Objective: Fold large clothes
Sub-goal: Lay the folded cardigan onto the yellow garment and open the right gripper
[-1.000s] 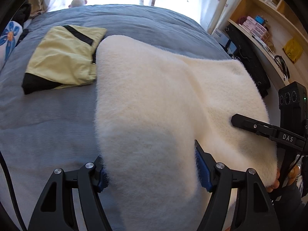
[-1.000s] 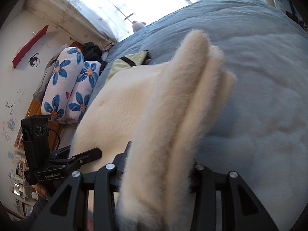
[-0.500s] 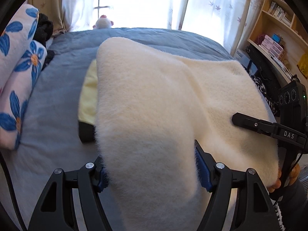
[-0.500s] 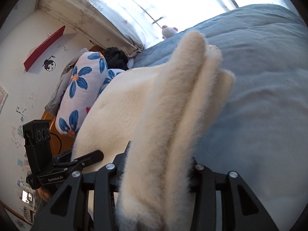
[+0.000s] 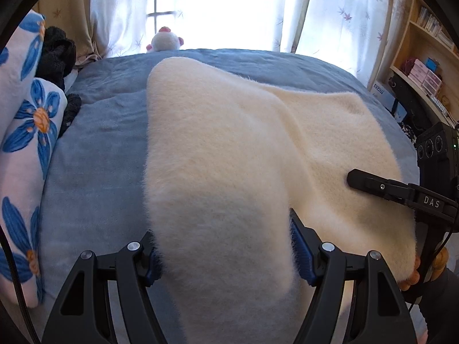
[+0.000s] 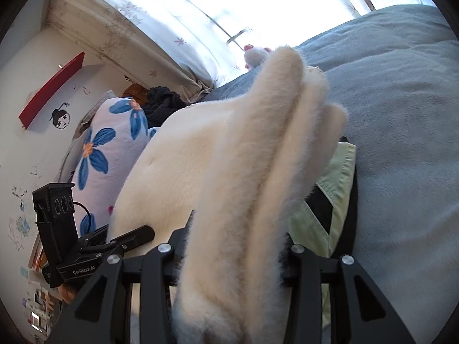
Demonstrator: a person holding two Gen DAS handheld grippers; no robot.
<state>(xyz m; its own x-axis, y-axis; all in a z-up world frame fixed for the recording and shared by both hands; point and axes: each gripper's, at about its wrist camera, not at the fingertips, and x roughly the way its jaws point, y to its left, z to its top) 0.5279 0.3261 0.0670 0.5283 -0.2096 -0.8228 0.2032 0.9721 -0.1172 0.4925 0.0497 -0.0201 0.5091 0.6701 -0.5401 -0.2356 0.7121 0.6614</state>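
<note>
While both grippers clamped its near edge, the cream fleece garment [image 5: 229, 157] hung stretched above the blue bed [image 5: 94, 172].

At the bottom of the left wrist view, the left gripper [image 5: 223, 255] had its fingers closed on a bunched fold of fleece; at mid-right, the right gripper [image 5: 373, 185] pinched the same edge. From the right wrist view, the fleece rose in thick folds through the centre, with a folded yellow-green garment [image 6: 330, 200] below it at lower right and a floral pillow [image 6: 106, 154] at left.
</note>
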